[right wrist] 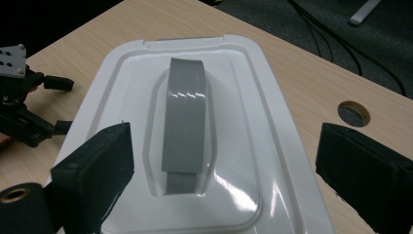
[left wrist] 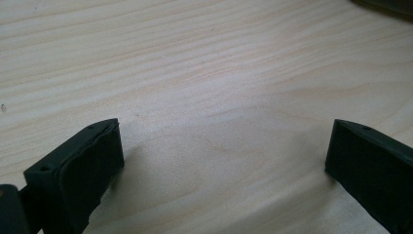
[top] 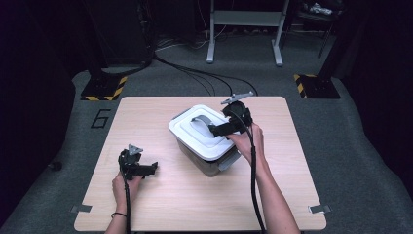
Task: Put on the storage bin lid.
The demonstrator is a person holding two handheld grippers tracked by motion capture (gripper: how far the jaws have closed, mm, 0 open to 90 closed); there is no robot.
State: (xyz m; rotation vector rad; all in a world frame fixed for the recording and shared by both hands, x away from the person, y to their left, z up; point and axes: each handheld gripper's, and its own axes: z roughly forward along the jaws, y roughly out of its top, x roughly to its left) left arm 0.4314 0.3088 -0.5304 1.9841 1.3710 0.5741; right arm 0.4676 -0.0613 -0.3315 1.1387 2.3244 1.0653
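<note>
A: While the left gripper [top: 152,168] rests low on the worktop [top: 160,204] near its front left, where does the box sit?

B: White-lidded storage box [top: 204,141] stands about mid-worktop, a little right of centre, turned at an angle to the edges. Lid [right wrist: 263,146] is on. Grey handle [right wrist: 184,122] lies flat in the recess along the lid's middle.

A: Right gripper?

B: Right gripper [top: 218,130] hangs over the near-right part of the lid, held in the person's right hand [top: 247,141]. From its own camera the jaws stand wide apart, one each side of the handle's near end. Pads are clear of the handle and of the lid; nothing is grasped. Released.

A: And the left one's state?

B: Also released. Its own view has both jaws spread wide with bare wood grain between them. Left hand [top: 125,185] holds it well apart from the box.

A: Anything else on the wood?

B: Round cable hole [right wrist: 354,112] in the worktop, beyond the box's right side in the right gripper view. Left gripper shows at that view's left edge [right wrist: 29,117].
</note>
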